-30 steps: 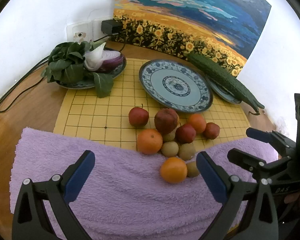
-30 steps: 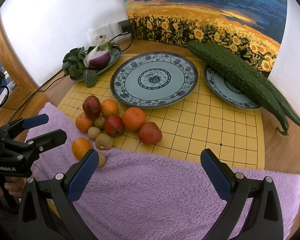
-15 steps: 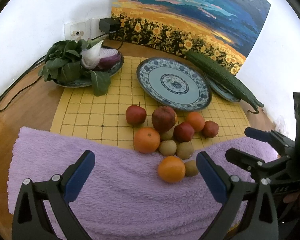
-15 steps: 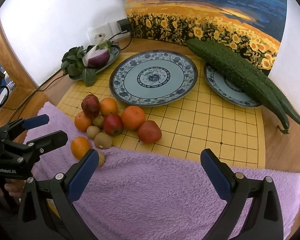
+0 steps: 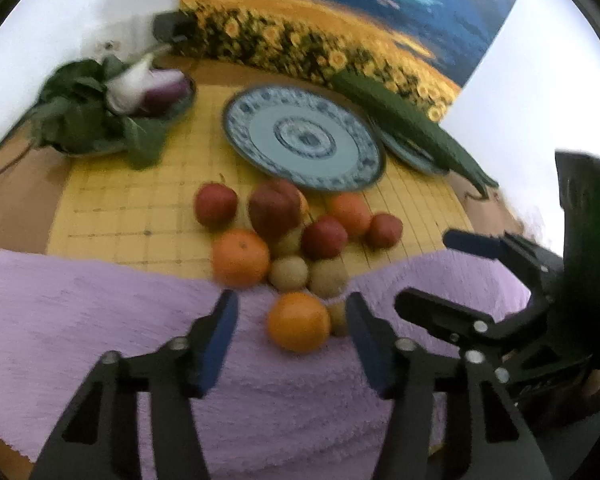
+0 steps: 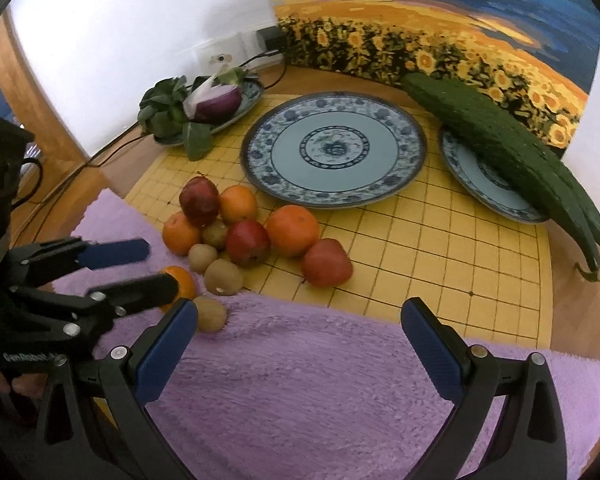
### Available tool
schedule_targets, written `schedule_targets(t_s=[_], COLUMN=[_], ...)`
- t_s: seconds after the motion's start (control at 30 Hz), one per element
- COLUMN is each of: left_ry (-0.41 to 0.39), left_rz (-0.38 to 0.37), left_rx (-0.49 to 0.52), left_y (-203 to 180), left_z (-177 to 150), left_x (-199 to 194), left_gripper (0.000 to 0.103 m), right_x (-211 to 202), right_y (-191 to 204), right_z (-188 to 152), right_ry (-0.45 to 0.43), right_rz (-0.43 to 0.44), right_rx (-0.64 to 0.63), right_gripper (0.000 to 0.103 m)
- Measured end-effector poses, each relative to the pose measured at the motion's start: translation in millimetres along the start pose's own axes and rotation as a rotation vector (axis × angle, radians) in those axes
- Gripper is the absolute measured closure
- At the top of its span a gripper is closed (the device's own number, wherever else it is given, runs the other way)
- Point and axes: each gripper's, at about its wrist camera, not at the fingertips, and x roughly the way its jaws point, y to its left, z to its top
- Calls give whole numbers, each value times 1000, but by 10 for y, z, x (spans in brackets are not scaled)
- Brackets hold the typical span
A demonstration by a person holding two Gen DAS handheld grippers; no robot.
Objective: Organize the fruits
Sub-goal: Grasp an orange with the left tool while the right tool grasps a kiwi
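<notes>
Take the big blue plate (image 6: 334, 148) as your landmark. Its face is bare, so you can come down on it from above. On its near side the fruit pile (image 6: 244, 232) crowds the rim. To its right, the cucumbers (image 6: 512, 152) overhang the small plate (image 6: 484, 184); the yellow grid mat (image 6: 440, 256) between is free. To its left, the vegetable plate (image 6: 220, 120) blocks.

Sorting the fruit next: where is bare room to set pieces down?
The large blue patterned plate is bare. Yellow grid mat is free between red apple and the cucumber plate. Purple towel is open ahead of the right gripper. The fruit cluster is crowded.
</notes>
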Motion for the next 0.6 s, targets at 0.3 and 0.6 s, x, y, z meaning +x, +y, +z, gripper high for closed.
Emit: schedule_targets(t_s=[0.3,0.6], left_ry=[39,0], left_rz=[-13,29], left_rx=[-2,-82], left_y=[6,197], left_z=[-12,36], left_x=[17,-174], left_gripper=[67,67], right_x=[66,48], right_y=[-75,285], right_z=[-2,-2], right_ry=[7,8], right_rz=[-6,108], right_rx=[44,-121], right_gripper=[0,22])
